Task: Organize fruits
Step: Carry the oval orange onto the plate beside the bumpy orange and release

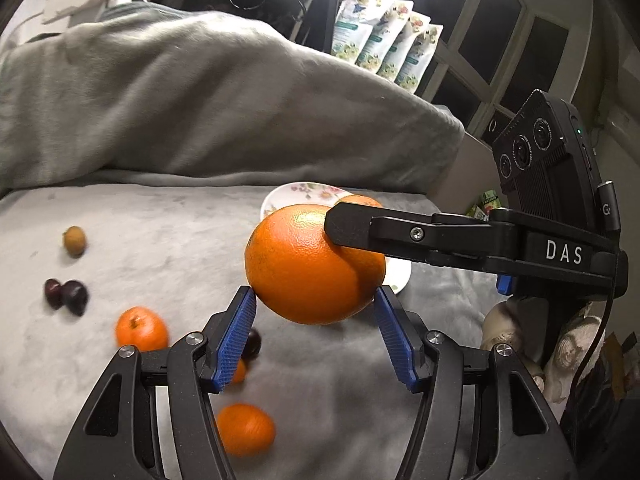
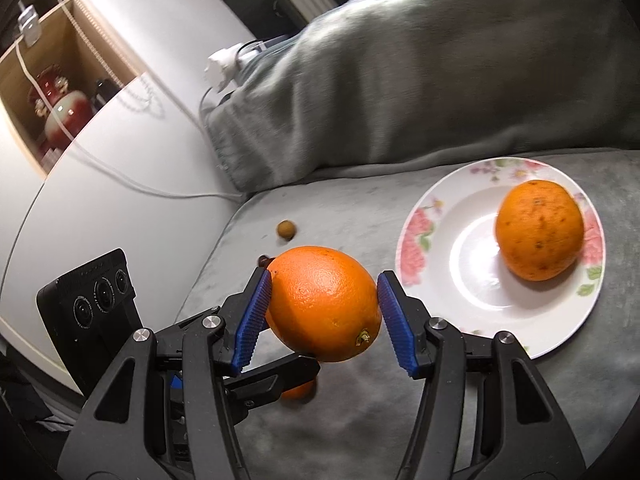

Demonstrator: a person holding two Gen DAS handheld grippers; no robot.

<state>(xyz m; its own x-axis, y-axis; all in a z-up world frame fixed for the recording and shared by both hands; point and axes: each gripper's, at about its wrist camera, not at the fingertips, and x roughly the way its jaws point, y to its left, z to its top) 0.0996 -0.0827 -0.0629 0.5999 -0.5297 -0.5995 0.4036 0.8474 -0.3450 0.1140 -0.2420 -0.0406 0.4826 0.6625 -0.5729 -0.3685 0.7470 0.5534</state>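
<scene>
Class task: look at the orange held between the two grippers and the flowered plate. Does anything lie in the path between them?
Nothing visible does. The held orange hangs above bare grey blanket just beside the flowered plate. A second orange already sits on the plate's far side, leaving its near side free.

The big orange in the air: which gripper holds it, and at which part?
Both hold the orange. The right gripper presses its blue pads on two opposite sides; the left gripper pinches the orange's two other sides, crosswise.
</scene>
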